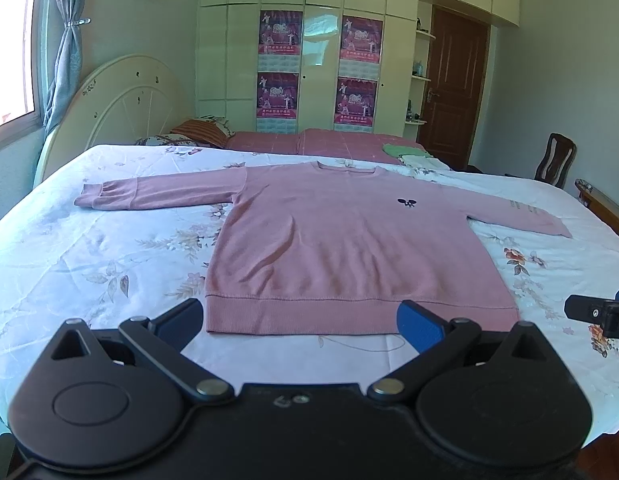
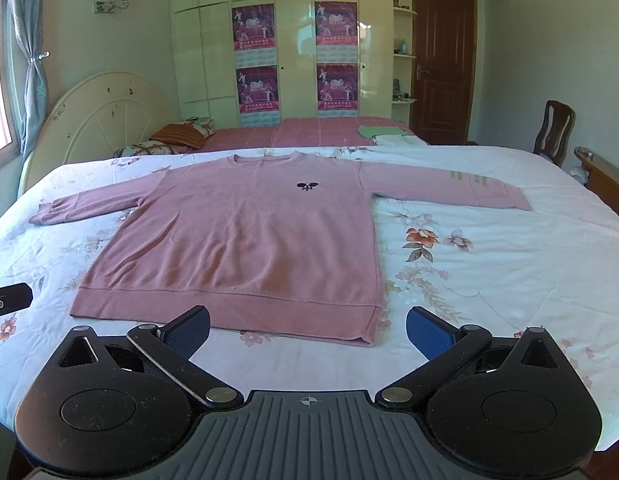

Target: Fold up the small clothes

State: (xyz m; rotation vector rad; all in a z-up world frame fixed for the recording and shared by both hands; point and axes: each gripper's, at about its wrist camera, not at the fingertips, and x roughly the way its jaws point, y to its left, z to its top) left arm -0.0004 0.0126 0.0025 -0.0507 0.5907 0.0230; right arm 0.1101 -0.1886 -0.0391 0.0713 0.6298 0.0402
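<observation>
A pink long-sleeved sweater (image 1: 333, 240) lies flat and face up on the floral bedsheet (image 1: 89, 248), both sleeves spread out sideways, the hem nearest me. It also shows in the right wrist view (image 2: 245, 236). My left gripper (image 1: 301, 320) is open and empty, hovering just before the hem. My right gripper (image 2: 309, 330) is open and empty near the hem's right corner. Part of the right gripper shows at the right edge of the left wrist view (image 1: 601, 312), and part of the left gripper at the left edge of the right wrist view (image 2: 9, 300).
A second bed with a pink checked cover (image 2: 309, 132) stands behind, with pillows (image 2: 181, 132) and folded green and white clothes (image 2: 385, 134). A round headboard (image 2: 97, 120) is at the left, a wooden chair (image 2: 553, 132) and bed frame (image 2: 601, 176) at the right.
</observation>
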